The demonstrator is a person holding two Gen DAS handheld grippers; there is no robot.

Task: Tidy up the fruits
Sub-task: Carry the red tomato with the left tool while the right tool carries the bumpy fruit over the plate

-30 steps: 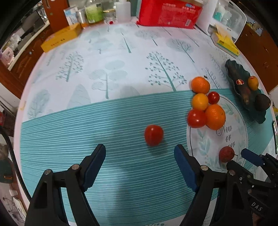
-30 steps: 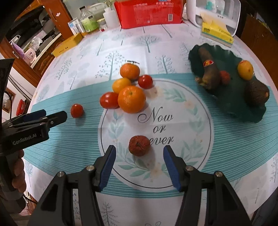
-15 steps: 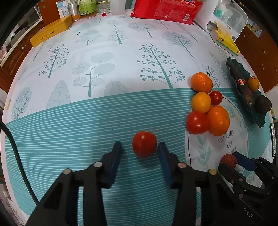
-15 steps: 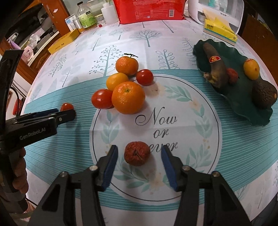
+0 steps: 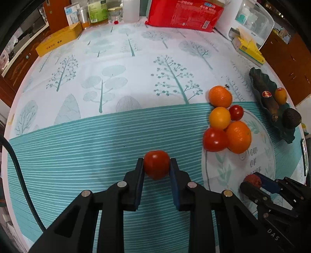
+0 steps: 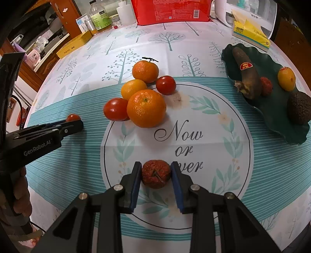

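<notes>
My left gripper (image 5: pixel 156 167) is shut on a small red tomato (image 5: pixel 156 167) on the teal striped tablecloth; it also shows in the right wrist view (image 6: pixel 72 118). My right gripper (image 6: pixel 156 174) is shut on a wrinkled dark-red fruit (image 6: pixel 156 173) on the printed circle, also seen in the left wrist view (image 5: pixel 252 180). A cluster of oranges and tomatoes lies mid-table: a big orange (image 6: pixel 146 108), a tomato (image 6: pixel 115 109) and a small tomato (image 6: pixel 165 84). A dark green leaf-shaped dish (image 6: pixel 276 109) at the right holds a dark banana (image 6: pixel 247 75), an avocado (image 6: pixel 299 110), a small yellow fruit (image 6: pixel 286 78) and a red fruit (image 6: pixel 266 86).
At the table's far edge stand a red package (image 6: pixel 171 9), bottles (image 6: pixel 100 18), a yellow box (image 6: pixel 73 46), a tissue pack (image 6: pixel 250 34) and a white appliance (image 6: pixel 250 11). Wooden cabinets lie beyond the table's left and right edges.
Both grippers moved forward and closed: the left on the small tomato, the right on the wrinkled red fruit. A second ago both were open around them.
</notes>
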